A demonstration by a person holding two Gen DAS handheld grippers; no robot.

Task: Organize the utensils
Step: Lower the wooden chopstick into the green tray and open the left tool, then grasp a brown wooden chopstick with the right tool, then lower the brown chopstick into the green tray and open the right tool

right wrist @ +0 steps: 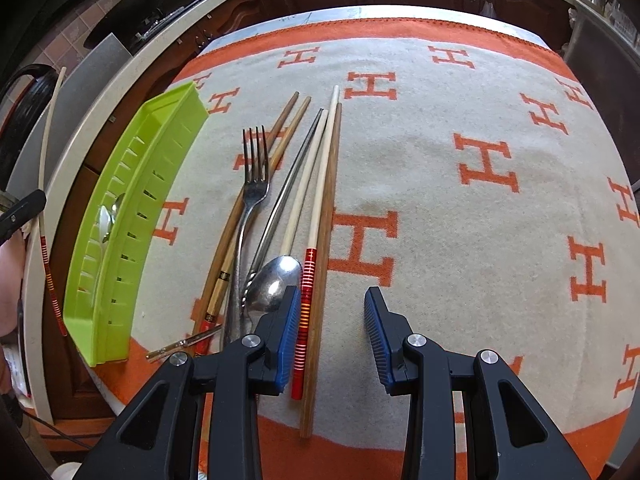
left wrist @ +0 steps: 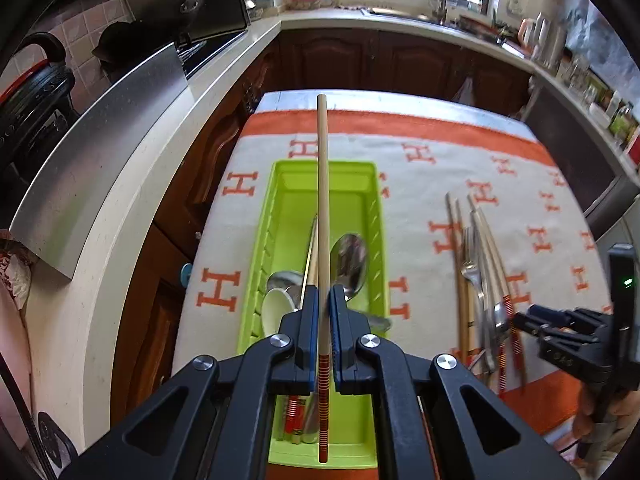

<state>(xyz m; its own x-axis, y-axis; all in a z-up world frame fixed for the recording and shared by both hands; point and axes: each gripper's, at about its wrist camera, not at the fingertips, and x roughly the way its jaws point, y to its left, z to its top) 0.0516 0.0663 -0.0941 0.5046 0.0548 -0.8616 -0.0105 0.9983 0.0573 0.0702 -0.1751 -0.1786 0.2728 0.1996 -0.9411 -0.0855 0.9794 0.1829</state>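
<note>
My left gripper (left wrist: 323, 300) is shut on a pale chopstick with a red striped end (left wrist: 322, 200) and holds it above the lime green utensil tray (left wrist: 362, 184). The tray holds spoons (left wrist: 349, 258), a white spoon and some chopsticks. My right gripper (right wrist: 332, 300) is open and empty, low over a pile of utensils on the cloth: a fork (right wrist: 252, 176), a metal spoon (right wrist: 276, 282), brown chopsticks (right wrist: 326, 240) and a pale red-ended chopstick (right wrist: 316, 200) between its jaws. The tray (right wrist: 132, 208) and the held chopstick (right wrist: 46, 152) show at left in the right wrist view.
The table carries a beige cloth with orange H marks (right wrist: 480, 168) and orange border. A kitchen counter (left wrist: 120, 208) runs along the left, with a stove and dark cabinets behind. The right gripper (left wrist: 560, 328) shows at right in the left wrist view.
</note>
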